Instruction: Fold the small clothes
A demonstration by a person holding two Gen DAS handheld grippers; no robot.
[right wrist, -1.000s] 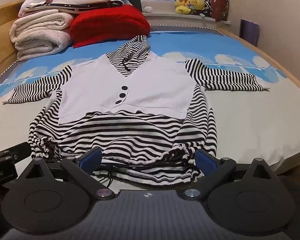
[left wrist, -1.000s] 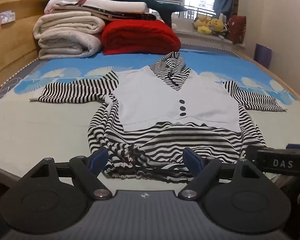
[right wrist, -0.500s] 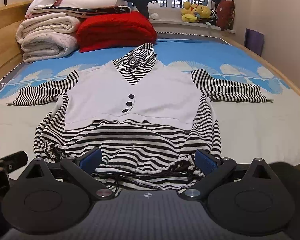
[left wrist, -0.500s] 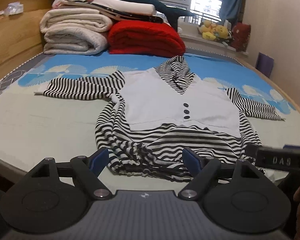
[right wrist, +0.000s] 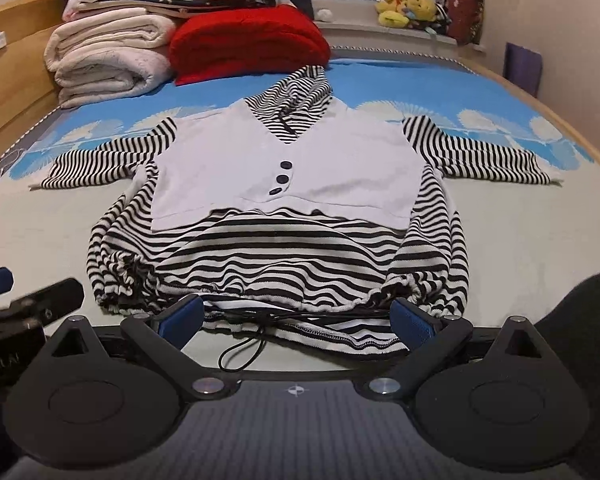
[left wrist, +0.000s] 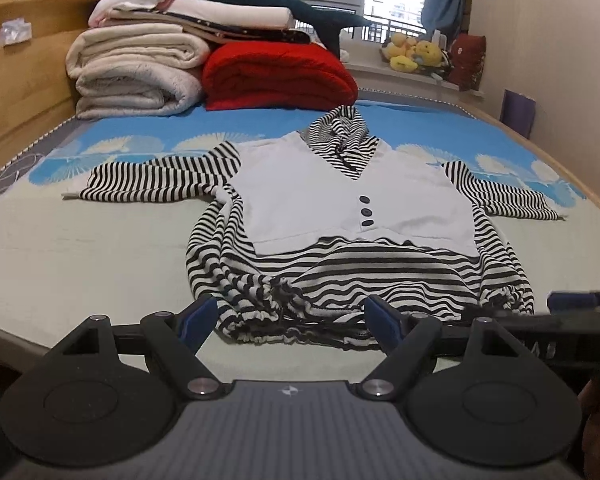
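A small black-and-white striped top [left wrist: 356,268] with a white vest front and three dark buttons lies face up on the bed, sleeves spread to both sides; it also shows in the right wrist view [right wrist: 284,240]. Its gathered hem and a loose black drawstring [right wrist: 244,352] are nearest me. My left gripper [left wrist: 290,320] is open and empty just short of the hem's left part. My right gripper [right wrist: 298,320] is open and empty just short of the hem's middle.
The bed sheet [left wrist: 80,248] is pale green near me and blue further back. Folded white blankets [left wrist: 136,76] and a red blanket [left wrist: 276,76] are stacked at the bed's far end. A wooden headboard [left wrist: 16,92] runs along the left. Plush toys [left wrist: 416,52] sit on the windowsill.
Both grippers have risen and tilted a little, so the top sits lower and more central in each view. Both stay open and empty. The top has not moved.
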